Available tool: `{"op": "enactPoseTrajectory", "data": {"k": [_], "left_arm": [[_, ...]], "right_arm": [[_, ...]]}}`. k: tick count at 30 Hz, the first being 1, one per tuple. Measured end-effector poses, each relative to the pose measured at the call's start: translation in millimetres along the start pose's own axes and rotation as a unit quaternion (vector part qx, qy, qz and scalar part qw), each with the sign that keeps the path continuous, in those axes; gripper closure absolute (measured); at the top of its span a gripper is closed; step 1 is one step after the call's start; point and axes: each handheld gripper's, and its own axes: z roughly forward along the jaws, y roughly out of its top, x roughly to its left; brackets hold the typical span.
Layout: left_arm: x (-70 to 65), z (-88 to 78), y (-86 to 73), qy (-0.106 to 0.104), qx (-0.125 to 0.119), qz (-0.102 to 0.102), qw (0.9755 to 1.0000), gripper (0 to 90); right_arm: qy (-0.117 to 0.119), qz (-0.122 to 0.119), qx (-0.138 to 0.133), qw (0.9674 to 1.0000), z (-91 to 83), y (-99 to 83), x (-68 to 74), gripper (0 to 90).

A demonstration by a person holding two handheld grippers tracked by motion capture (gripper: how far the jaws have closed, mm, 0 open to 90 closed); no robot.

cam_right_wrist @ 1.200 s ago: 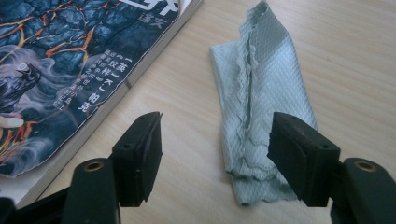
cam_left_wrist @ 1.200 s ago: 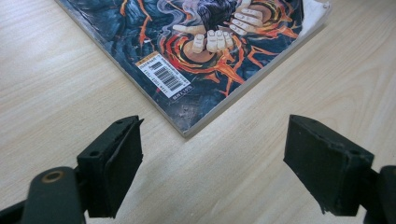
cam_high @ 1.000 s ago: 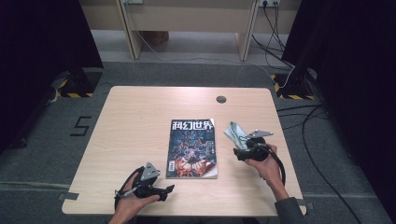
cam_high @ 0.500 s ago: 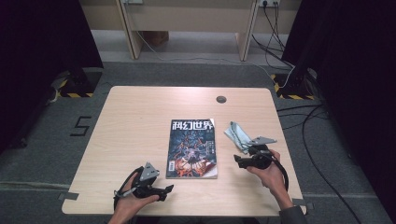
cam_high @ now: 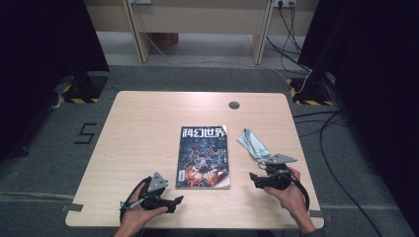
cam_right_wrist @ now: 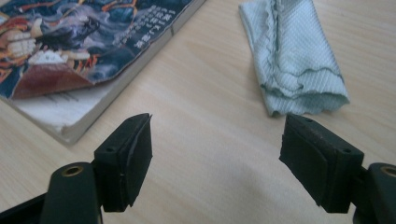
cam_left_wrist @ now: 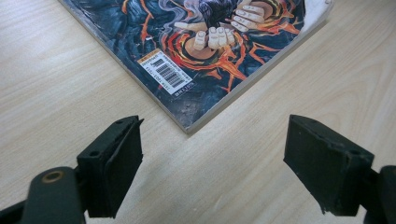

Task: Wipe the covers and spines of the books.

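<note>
Wooden table (cam_high: 148, 128) on grey floor (cam_high: 44, 163), magazine (cam_high: 204, 157) and cloth (cam_high: 251, 143) on it, both grippers' jaws wide, empty.

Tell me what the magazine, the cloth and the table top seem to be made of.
Magazine: paper with a glossy printed cover; its corner curls off white pages.
Cloth: pale green woven or knit fabric, textured, frayed at the edges.
Table: light wood-grain top, probably laminate, matte.

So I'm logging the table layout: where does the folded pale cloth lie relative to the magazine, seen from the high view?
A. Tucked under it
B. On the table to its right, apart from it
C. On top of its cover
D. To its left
B: the cloth lies on bare wood right of the magazine, with a gap between them.
</note>
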Motion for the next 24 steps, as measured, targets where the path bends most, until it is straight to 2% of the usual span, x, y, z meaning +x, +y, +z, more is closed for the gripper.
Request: {"op": "enactPoseTrajectory", "data": {"k": [11, 17, 20, 24], "left_arm": [[0.2, 0.0, -0.2, 0.001, 0.003, 0.001, 1.0, 18.9], [0.2, 0.2, -0.5, 0.0, 0.006, 0.003, 1.0, 18.9], [0.1, 0.8, -0.8, -0.002, 0.008, 0.004, 1.0, 18.9], [-0.6, 1.7, -1.2, -0.005, 0.01, 0.008, 0.9999, 18.8]], "right_arm": [[0.001, -0.011, 0.01, 0.9999, -6.3, -19.8, 14.5, 23.6], [0.0, -0.023, 0.023, 0.9995, -6.2, -31.3, 17.0, 22.7], [0.001, -0.019, 0.03, 0.9994, -7.8, -36.2, 20.9, 22.1], [-0.003, -0.025, 0.033, 0.9991, -11.0, -40.5, 23.2, 20.9]]}}
